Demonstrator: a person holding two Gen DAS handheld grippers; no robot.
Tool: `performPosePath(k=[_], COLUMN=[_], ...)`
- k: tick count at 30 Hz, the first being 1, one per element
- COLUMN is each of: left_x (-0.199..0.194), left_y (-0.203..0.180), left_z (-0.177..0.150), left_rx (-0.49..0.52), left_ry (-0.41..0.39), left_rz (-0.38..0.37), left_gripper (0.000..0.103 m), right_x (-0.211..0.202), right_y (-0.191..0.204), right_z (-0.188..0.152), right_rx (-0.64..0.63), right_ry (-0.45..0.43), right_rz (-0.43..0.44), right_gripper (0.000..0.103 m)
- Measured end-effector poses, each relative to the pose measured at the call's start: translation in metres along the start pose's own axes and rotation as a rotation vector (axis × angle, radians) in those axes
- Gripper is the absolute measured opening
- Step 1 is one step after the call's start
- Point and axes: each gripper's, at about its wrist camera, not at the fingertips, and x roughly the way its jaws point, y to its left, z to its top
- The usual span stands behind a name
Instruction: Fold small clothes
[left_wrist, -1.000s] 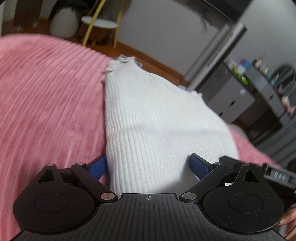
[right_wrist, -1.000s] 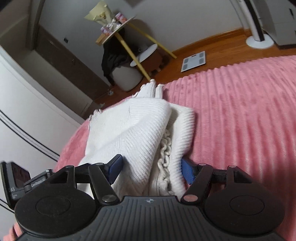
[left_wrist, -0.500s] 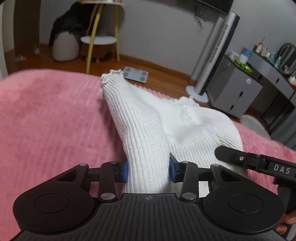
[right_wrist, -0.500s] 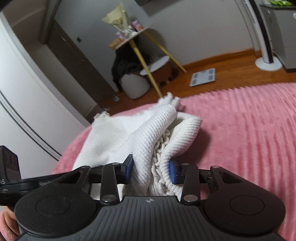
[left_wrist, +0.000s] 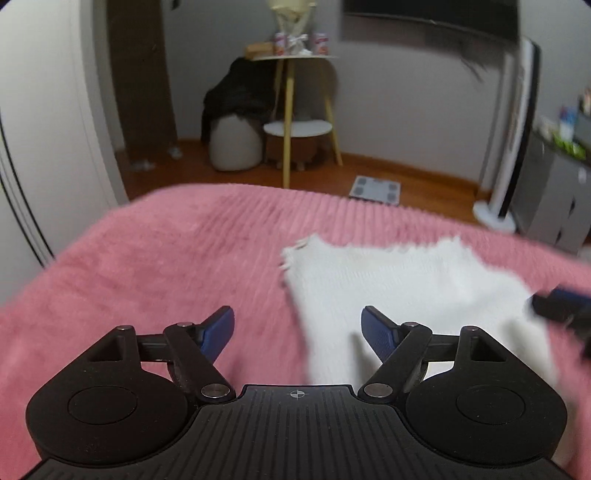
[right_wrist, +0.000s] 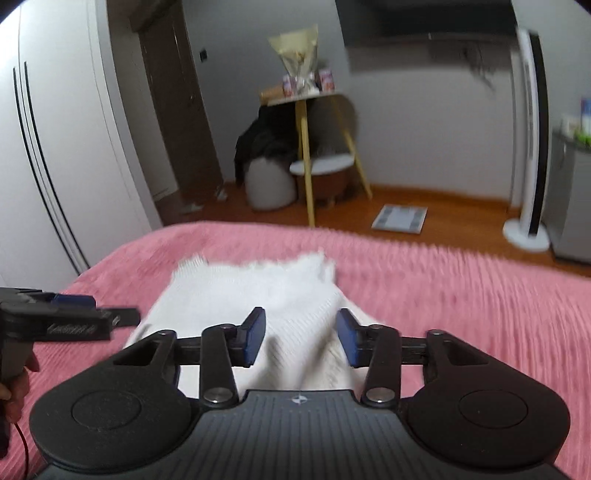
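I see a bed covered by a pink, ribbed plush blanket (left_wrist: 155, 258), my landmark. Directly on it lies one white ribbed knit garment (left_wrist: 399, 280), spread flat toward the blanket's far edge, its frilled hem (right_wrist: 255, 264) nearest that edge.

Both wrist cameras look close down over a pink bed (left_wrist: 147, 266), sharing a white garment (right_wrist: 280, 291).

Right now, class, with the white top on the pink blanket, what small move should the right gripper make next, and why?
Probably open the right gripper and let go. Its pads appear to pinch a fold of the top, while the left gripper has just been opening, with nothing pinched, and the rest of the top lies spread on the blanket.
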Motion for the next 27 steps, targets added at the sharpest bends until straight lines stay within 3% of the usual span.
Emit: performPosePath(k=[2,6,8,11,16,27], left_x=[0.014,0.045,0.048,0.048,0.052,0.022], left_y=[-0.011,-0.029,-0.035,-0.039,-0.041,-0.034], left_z=[0.000,-0.022,-0.036,-0.043,-0.037,-0.036], left_rx=[-0.043,0.027,0.052,0.091,0.085,0.044], left_ry=[0.014,0.069,0.012,-0.017,0.003,0.025], left_rz=[0.010,0.070,0.108,0.116,0.130,0.096], left_gripper=[0.084,0.088,0.096,0.096,0.097,0.097], right_x=[0.010,0.046,0.062,0.073,0.079,0.001], right_y=[0.014,0.026,0.026,0.024,0.010,0.018], right_z=[0.005,0.005,-0.006,-0.035,-0.033,-0.041], right_rx=[-0.016,-0.028,-0.075,-0.237,-0.211,-0.132], right_ry=[-0.022,-0.003,0.036,-0.002,0.006,0.014], right_rz=[-0.013,-0.048,-0.091,-0.195,-0.180,-0.117], right_gripper=[0.029,0.022,0.019,0.018,0.020,0.021])
